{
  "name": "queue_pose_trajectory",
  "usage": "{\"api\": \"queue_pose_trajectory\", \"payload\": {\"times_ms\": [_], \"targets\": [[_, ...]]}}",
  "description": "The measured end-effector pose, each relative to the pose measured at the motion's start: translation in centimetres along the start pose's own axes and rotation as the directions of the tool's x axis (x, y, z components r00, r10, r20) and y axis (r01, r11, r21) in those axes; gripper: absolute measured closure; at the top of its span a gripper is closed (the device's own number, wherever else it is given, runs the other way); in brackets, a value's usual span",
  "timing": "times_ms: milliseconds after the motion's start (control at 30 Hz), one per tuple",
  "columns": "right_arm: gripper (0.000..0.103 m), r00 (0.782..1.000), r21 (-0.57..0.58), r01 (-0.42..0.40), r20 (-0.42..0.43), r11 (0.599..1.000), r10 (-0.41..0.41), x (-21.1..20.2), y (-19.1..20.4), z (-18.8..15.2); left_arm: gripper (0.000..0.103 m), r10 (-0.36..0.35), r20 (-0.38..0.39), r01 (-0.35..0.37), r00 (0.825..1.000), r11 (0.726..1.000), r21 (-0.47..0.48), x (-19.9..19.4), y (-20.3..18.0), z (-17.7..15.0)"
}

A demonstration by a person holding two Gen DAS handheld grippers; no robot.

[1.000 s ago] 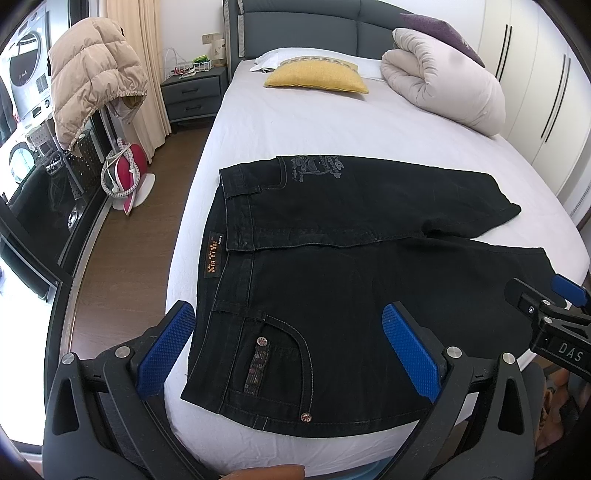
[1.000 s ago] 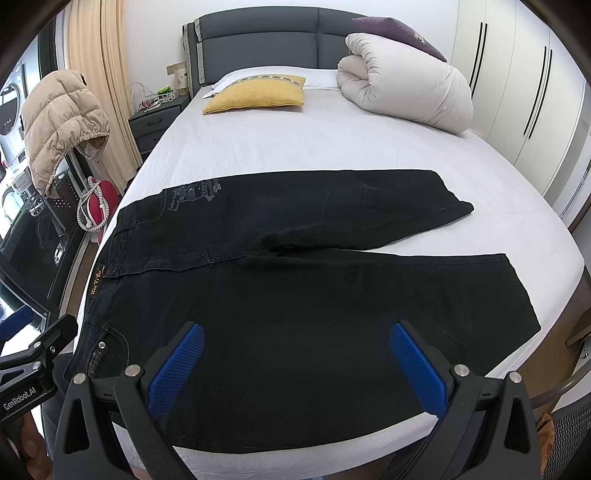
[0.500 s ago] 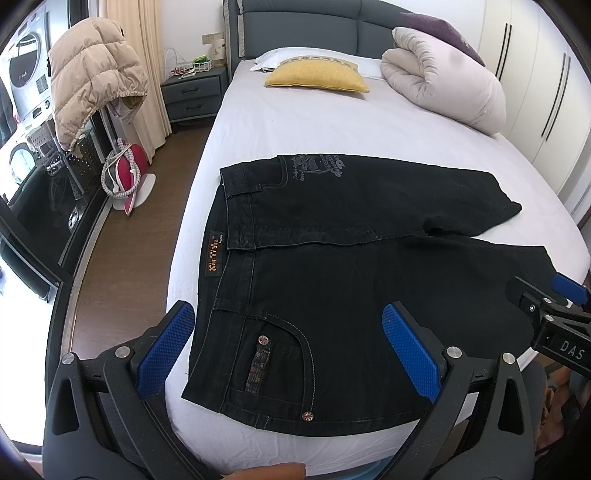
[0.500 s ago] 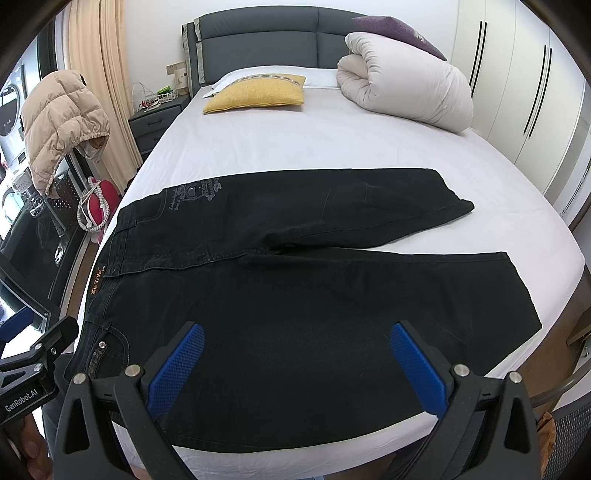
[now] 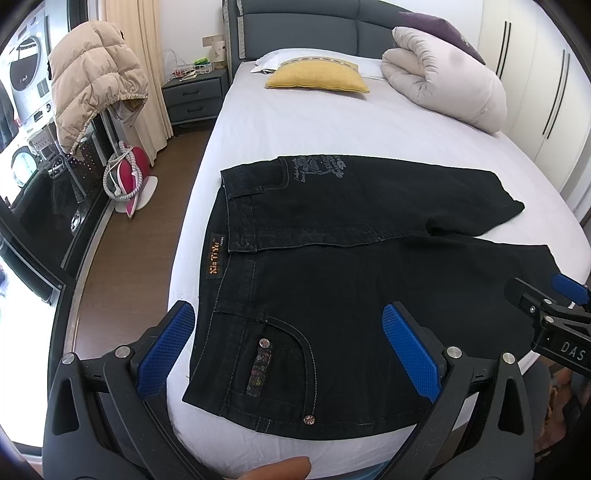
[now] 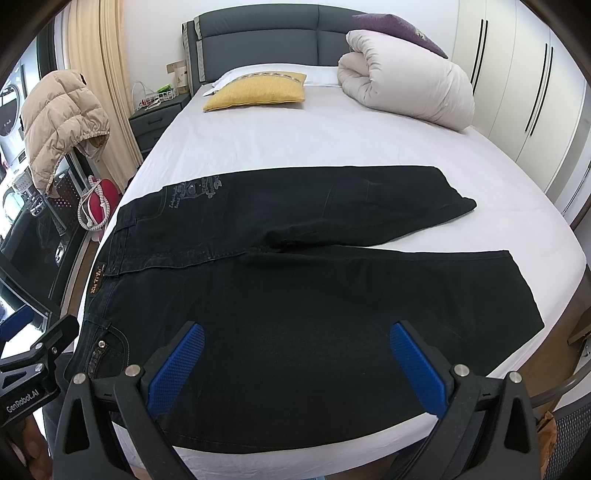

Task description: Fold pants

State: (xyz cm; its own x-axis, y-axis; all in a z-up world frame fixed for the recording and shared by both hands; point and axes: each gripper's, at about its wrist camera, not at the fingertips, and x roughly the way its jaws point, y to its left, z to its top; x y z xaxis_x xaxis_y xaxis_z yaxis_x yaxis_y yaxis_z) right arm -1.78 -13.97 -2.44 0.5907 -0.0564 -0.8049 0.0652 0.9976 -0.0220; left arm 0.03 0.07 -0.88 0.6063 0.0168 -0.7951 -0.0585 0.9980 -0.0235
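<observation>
At the far left a beige puffer jacket [image 5: 92, 77] hangs over a stand, with a grey nightstand [image 5: 194, 98] beyond it by the cream curtain [image 5: 136, 55] and a red-and-white iron [image 5: 129, 173] propped on the wooden floor [image 5: 122, 266]. The left tongs [image 5: 288, 350] hover above the near edge of the bed [image 5: 314, 129], spread wide with nothing between the blue pads [image 5: 166, 352], over the waist end of the black pants [image 5: 332, 258]. The pants lie flat on the white sheet, waistband toward the left side of the bed, an orange-lettered label [image 5: 215, 254] on the band and a studded pocket [image 5: 280, 365] nearest the left tongs. Both legs run off to the right, the far leg lying a little apart from the near one, its hem [image 6: 461, 203] angled away. The right tongs [image 6: 295, 365] hang over the near leg, likewise spread wide and holding nothing, clear of the cloth. Toward the headboard [image 6: 258, 37] sit a yellow pillow [image 6: 258, 92] and, further right, a rolled white duvet [image 6: 406, 85] with a purple cushion [image 6: 399, 26] behind it. White wardrobe doors [image 6: 524, 92] line the right wall.
</observation>
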Motion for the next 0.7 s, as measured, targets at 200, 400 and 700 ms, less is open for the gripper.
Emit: {"api": "queue_pose_trajectory", "payload": {"times_ms": [200,400,700], "targets": [[0.000,1.000,-0.004,-0.009,-0.006,1.000,0.009,0.6,-0.5,0.6,0.000,-0.045,0.020,0.045,0.999,0.999,0.002,0.7,0.4,0.3],[0.000,0.995,0.001,-0.099,0.029,0.995,0.099,1.3,-1.7,2.4,0.000,-0.113,-0.064,0.114,0.992,0.993,0.021,4.6,0.9,2.4],[0.000,0.975,-0.058,-0.193,0.103,0.979,0.198,4.4,-4.5,7.6,0.000,0.008,-0.135,-0.005,0.991,1.000,0.026,10.6,2.5,8.1]]}}
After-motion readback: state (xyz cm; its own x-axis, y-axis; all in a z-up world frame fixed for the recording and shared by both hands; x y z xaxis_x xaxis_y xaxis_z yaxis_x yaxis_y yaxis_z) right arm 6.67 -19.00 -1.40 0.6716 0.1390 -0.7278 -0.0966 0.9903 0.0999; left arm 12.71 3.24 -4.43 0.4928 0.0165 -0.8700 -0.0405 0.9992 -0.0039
